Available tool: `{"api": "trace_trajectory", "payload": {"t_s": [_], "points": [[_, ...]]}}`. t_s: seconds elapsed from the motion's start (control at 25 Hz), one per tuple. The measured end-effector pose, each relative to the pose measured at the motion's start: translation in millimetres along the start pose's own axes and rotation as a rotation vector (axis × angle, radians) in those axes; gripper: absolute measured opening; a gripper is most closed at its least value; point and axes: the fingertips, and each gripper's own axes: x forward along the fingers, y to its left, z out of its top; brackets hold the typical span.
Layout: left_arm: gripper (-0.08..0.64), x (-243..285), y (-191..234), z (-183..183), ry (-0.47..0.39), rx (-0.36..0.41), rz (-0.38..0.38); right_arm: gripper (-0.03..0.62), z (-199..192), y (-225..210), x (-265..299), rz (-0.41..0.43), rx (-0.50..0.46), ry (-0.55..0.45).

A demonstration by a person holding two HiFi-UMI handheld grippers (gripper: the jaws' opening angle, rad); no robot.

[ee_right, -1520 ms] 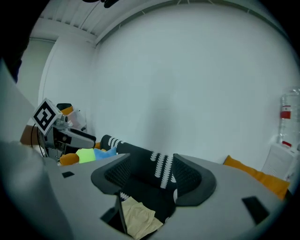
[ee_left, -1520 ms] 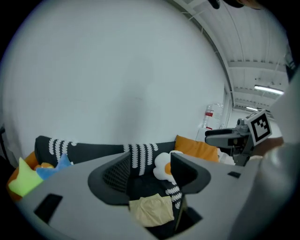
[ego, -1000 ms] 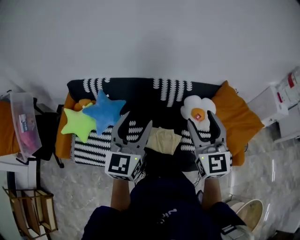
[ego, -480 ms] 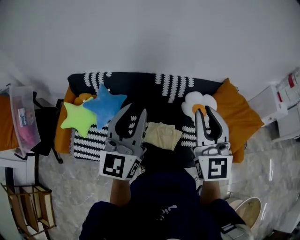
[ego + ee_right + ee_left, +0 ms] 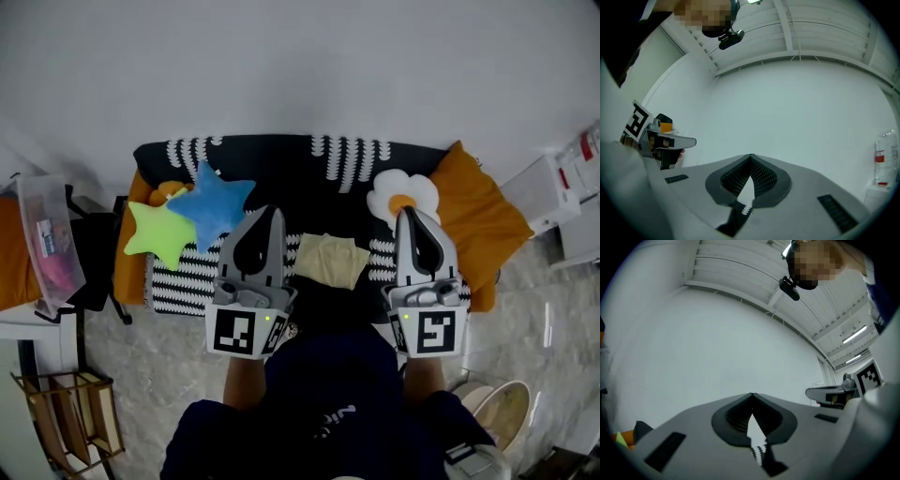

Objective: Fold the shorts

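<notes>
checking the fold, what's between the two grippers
The folded pale yellow shorts lie between the left gripper and right gripper, in the head view.

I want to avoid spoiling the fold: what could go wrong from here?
1. The shorts lie near the blanket's front edge; a knock might drag them off.
2. The left gripper and right gripper, jaws just closed on nothing, hang close to the blue star and egg toy; lowering them carelessly might push these onto the shorts.

No readable text. Square coded markers (image 5: pixel 236 333) on tool cubes (image 5: pixel 434 330); bottle label (image 5: pixel 880 158) too blurred.
</notes>
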Motion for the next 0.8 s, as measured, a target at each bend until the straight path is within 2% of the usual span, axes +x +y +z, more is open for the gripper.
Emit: {"api": "trace_trajectory", "payload": {"t_s": [0.12,0.28,0.48,0.8], "points": [[0.002,1,-1,-4,0.015,0.013,-0.015,0.008,-3,1,2,-0.013,-0.016,0.01],[0.002,2,-3,-11,0.02,-0.01,-0.059,0.008,-12,6,5,-0.007,-0.07,0.035],[0.003,2,-9,-17,0.012,0.039,-0.073,0.008,-26,7,8,-0.001,-0.085,0.052],[0.002,4,-8,-20,0.001,0.055,-0.04,0.008,-32,0,9,-0.004,-0.087,0.061]]}}
